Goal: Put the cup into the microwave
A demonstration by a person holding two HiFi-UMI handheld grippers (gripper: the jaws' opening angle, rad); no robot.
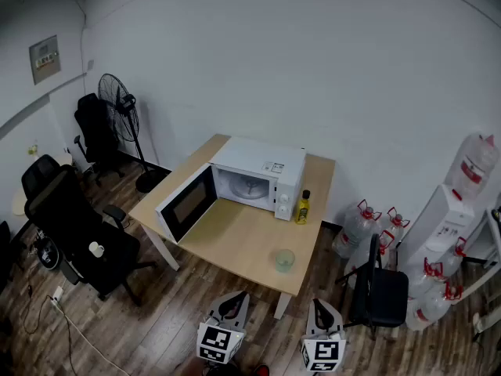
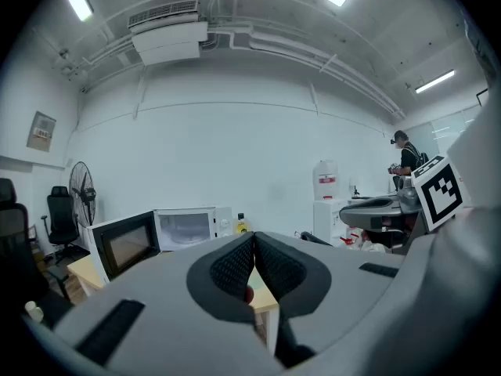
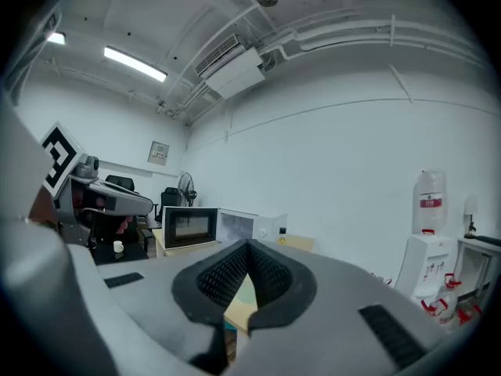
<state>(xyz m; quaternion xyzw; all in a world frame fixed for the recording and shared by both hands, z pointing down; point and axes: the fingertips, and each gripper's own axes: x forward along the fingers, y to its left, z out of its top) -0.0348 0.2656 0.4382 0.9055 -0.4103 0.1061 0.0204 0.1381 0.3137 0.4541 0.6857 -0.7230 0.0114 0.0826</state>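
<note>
Wall notice: unreadable | microwave sticker: perhaps print, illegible

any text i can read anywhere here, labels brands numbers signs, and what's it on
Nothing reads clearly in any view.
Wall plaque: print too small.
Sticker on top of the microwave: blurred.
Yellow bottle: label too small.
Red label on the water jug: blurred.
Marker cubes: black-and-white square patterns only, no words.
</note>
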